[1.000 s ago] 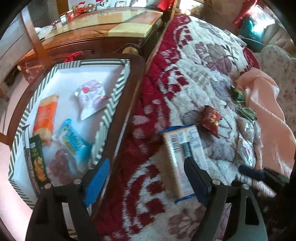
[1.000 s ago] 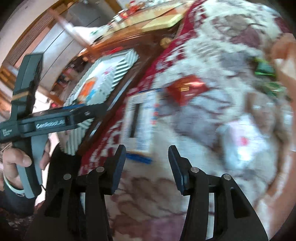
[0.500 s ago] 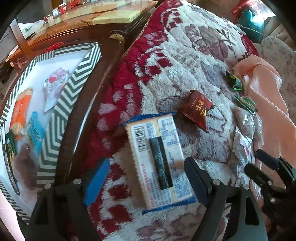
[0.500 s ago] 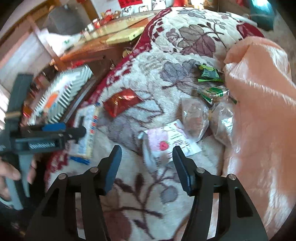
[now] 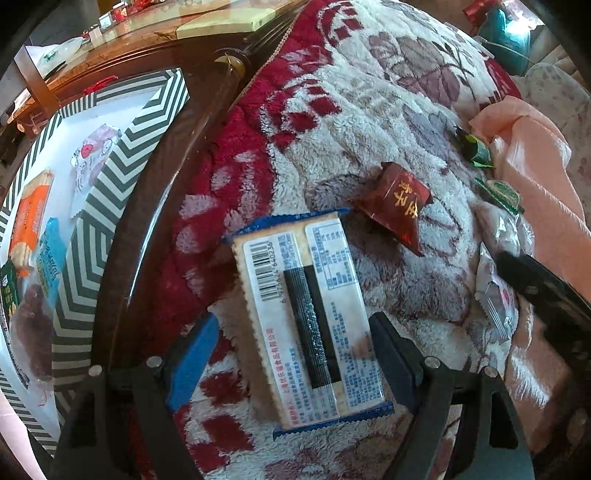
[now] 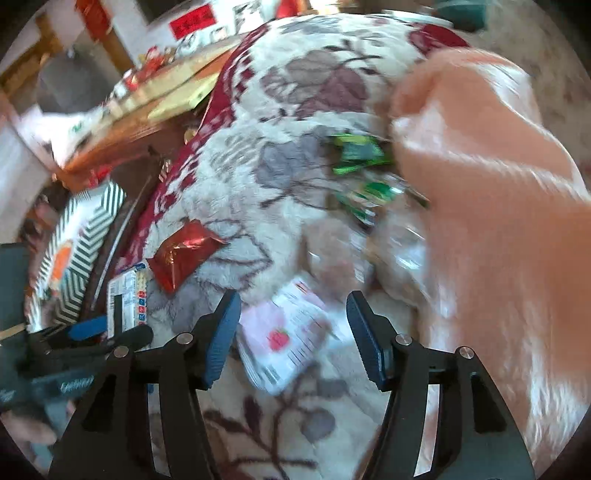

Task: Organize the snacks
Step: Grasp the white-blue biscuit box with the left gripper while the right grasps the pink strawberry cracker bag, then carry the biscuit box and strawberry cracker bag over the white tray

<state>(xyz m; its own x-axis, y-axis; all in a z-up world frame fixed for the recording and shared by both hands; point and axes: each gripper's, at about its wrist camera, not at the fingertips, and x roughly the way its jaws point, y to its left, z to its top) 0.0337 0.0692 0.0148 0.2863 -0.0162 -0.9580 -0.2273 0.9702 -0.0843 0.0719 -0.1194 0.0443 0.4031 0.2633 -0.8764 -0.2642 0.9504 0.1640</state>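
A long cracker pack with blue ends lies barcode side up on the fleece blanket. My left gripper is open, its fingers either side of the pack's near half. A dark red snack pouch lies just beyond it. My right gripper is open over a white packet with a red strawberry. Green wrapped sweets lie further off. The chevron-striped box at the left holds several snacks.
A peach cloth covers the right side of the blanket. A dark wooden rail runs between box and blanket. A wooden table with small items stands behind. Clear wrapped snacks lie by the cloth.
My left gripper swung from above the box to the blanket and closed in around the cracker pack. My right gripper moved right, from the cracker pack to the strawberry packet.
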